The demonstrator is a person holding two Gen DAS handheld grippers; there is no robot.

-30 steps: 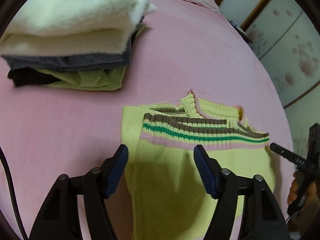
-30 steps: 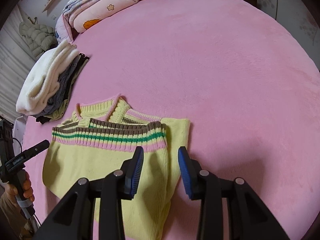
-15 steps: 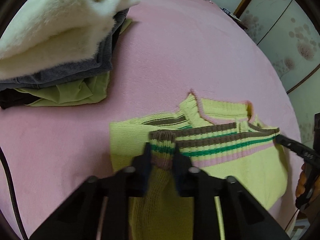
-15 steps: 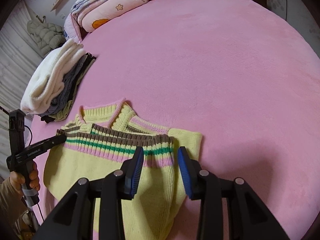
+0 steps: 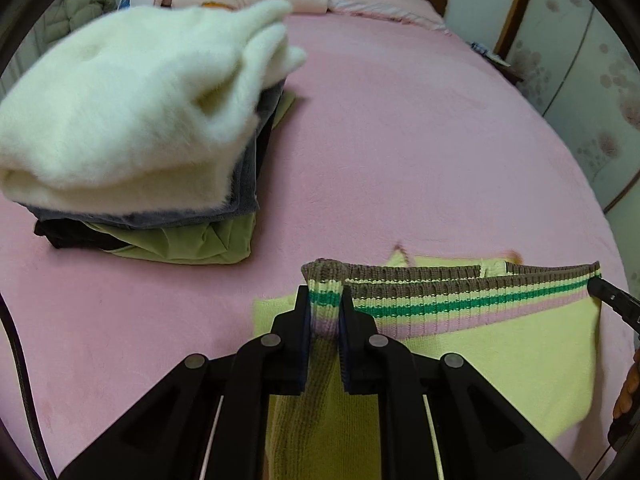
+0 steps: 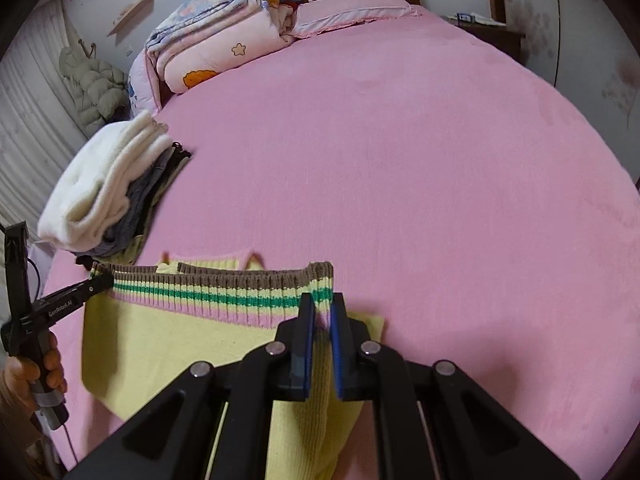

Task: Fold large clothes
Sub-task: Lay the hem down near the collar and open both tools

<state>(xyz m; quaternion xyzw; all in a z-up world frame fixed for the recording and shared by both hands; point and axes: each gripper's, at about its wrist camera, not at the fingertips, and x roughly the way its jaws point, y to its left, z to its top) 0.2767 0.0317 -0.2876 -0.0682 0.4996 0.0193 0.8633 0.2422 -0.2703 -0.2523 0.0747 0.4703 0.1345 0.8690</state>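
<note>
A yellow knit sweater (image 5: 500,364) with a brown, green and pink striped hem (image 5: 460,300) lies partly on the pink bed (image 5: 400,140). My left gripper (image 5: 325,304) is shut on one end of the striped hem and holds it lifted. My right gripper (image 6: 322,308) is shut on the other end of the hem (image 6: 208,296), so the band stretches between them above the yellow body (image 6: 168,356). The right gripper's tip shows at the right edge of the left wrist view (image 5: 612,296); the left gripper shows at the left of the right wrist view (image 6: 60,304).
A stack of folded clothes with a fluffy white one on top (image 5: 132,120) sits left of the sweater, also in the right wrist view (image 6: 104,188). Folded quilts and a pillow (image 6: 224,48) lie at the headboard. A cabinet with flower panels (image 5: 592,80) stands right.
Both grippers closed on the striped hem, the left first and then the right, and lifted it off the bed. The hem now hangs taut between them.
</note>
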